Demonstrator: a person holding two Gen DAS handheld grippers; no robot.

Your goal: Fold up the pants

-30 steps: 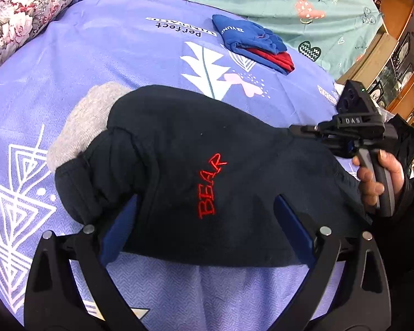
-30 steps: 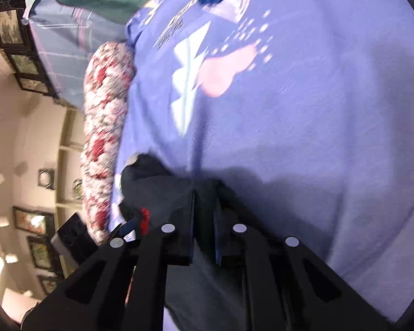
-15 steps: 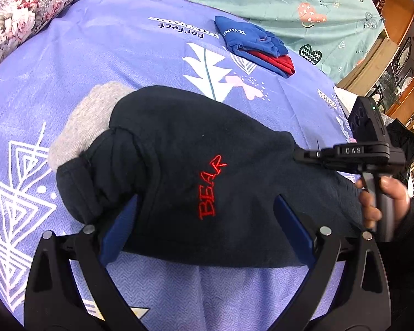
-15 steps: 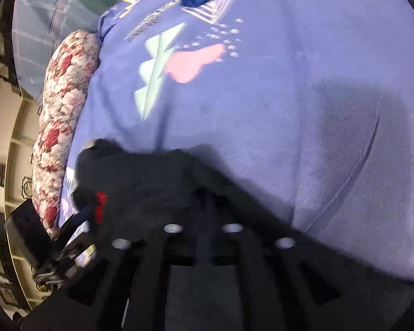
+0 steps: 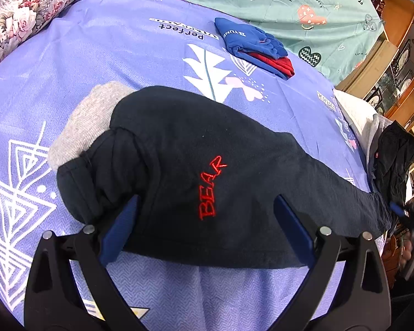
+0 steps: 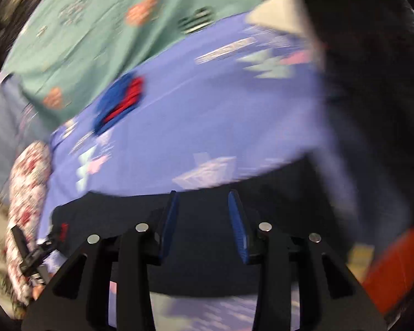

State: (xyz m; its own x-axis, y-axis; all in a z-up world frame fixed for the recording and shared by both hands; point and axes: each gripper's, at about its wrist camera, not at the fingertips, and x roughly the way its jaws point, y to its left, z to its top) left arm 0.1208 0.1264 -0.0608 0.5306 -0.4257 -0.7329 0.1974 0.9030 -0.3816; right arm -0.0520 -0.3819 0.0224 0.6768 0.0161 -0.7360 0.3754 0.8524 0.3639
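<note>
Fingers [image 5: 118,234] of left gripper [image 5: 207,229] spread wide, hovering over near edge of black pants [image 5: 196,171], gripping nothing. Right gripper [image 6: 204,220] parted over dark cloth, nothing clamped, view blurred. Pants lying folded on purple bedsheet [image 5: 96,55]; blue-red clothes [image 5: 255,45] well beyond.

A bed [image 5: 124,55] under a purple patterned sheet carries dark pants [image 5: 207,165], lying across its near side. A folded blue and red pile [image 5: 256,47] sits toward the far edge, and a floral pillow [image 5: 24,8] rests at the far left corner.
</note>
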